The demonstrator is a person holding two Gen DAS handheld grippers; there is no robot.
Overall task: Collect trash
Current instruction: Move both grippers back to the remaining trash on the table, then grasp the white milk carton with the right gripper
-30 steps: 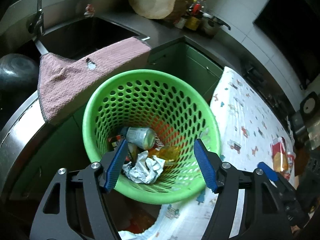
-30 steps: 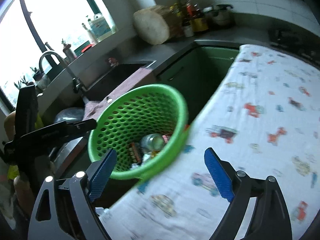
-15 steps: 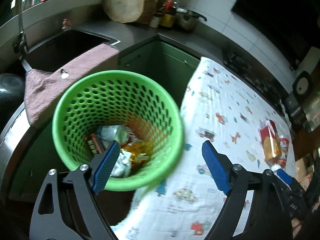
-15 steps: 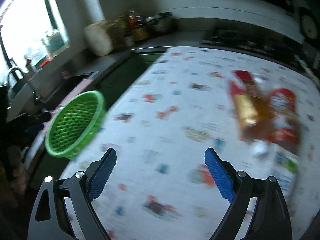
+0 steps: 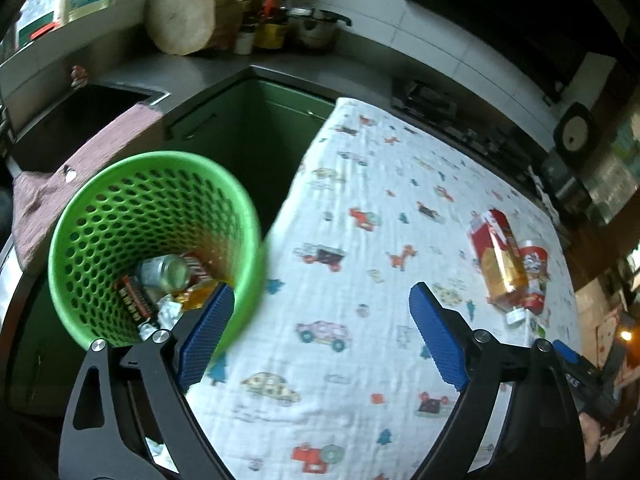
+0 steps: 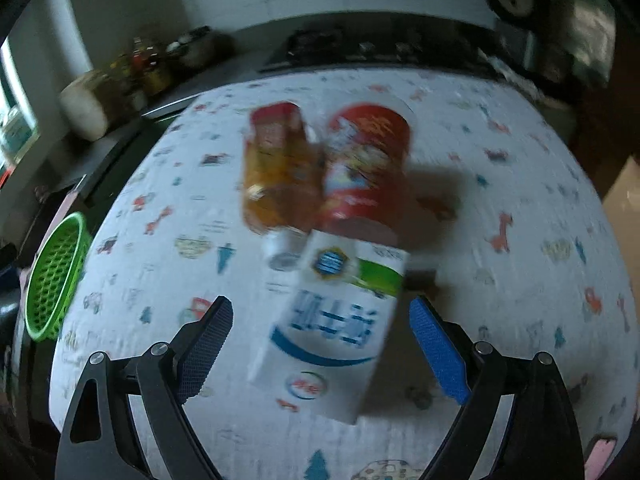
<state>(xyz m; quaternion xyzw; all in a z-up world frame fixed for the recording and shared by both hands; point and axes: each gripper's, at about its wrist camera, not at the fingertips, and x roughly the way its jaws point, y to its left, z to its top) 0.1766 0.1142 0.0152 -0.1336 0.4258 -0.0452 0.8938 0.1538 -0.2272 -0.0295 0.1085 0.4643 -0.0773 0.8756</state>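
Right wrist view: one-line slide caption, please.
Open right claw straddles a white carton; orange bottle and red cup lie beyond.

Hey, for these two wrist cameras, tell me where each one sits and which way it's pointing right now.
Left wrist: on the left gripper, facing the green basket at the edge of the table; its open blue fingers show.
Right wrist: on the right gripper, facing down at the white carton; its open fingers show.
Shared: basket, table, orange bottle, red cup.
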